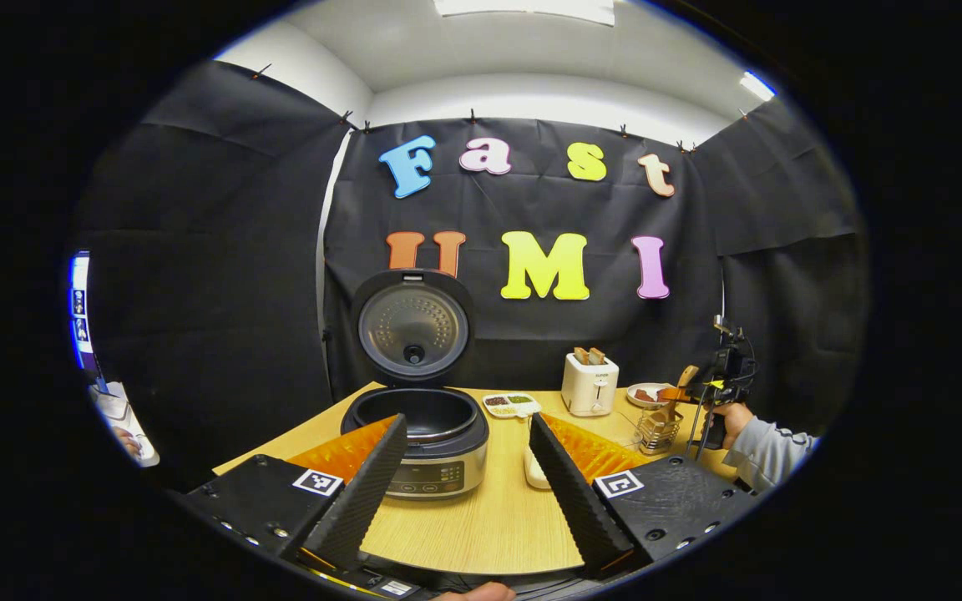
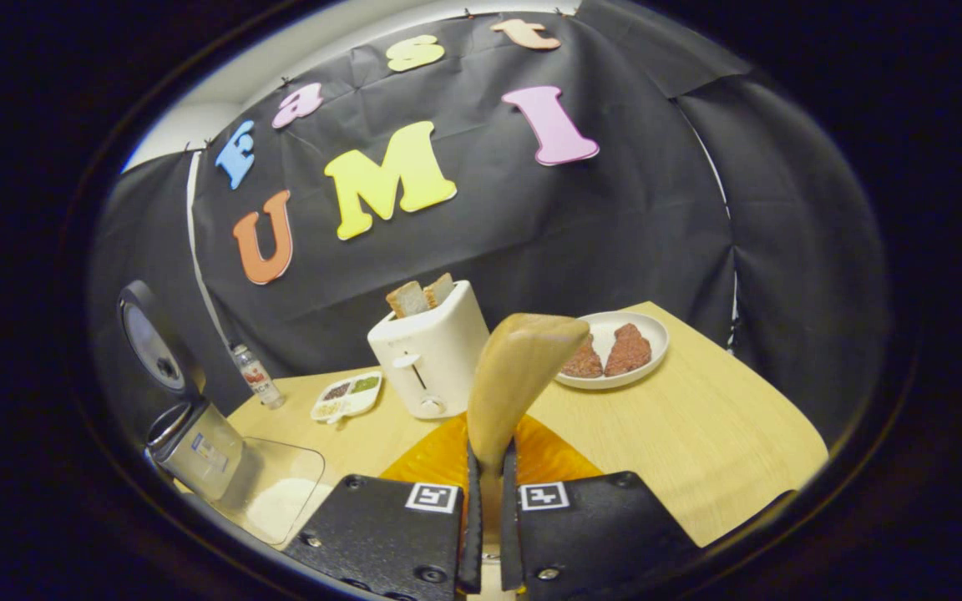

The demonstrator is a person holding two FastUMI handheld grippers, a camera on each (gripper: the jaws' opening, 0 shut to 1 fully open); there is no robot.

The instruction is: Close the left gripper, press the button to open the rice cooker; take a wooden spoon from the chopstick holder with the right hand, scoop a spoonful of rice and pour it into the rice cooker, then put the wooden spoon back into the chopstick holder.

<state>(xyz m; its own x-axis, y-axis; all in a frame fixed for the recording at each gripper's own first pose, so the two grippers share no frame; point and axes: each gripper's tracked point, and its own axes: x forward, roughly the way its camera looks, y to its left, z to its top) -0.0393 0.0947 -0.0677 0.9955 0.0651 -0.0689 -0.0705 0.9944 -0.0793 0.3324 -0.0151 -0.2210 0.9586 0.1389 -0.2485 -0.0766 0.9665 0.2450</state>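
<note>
The rice cooker (image 1: 435, 442) stands open on the wooden table (image 1: 481, 526), its lid (image 1: 412, 327) upright. My left gripper (image 1: 468, 480) hovers in front of it, open and holding nothing. In the left gripper view, far right, a hand in a grey sleeve (image 1: 769, 451) holds my right gripper (image 1: 675, 394) just above the wire chopstick holder (image 1: 658, 430). In the right gripper view my right gripper (image 2: 488, 467) is shut on the handle of the wooden spoon (image 2: 523, 367), whose bowl points up and forward. The cooker (image 2: 193, 446) sits at the far left.
A white toaster (image 2: 431, 355) with bread stands behind the spoon. Right of it is a plate (image 2: 652, 334) with two brown pieces. A small divided dish (image 2: 347, 395) and a bottle (image 2: 255, 376) lie left. A clear container (image 2: 276, 492) with white rice sits beside the cooker.
</note>
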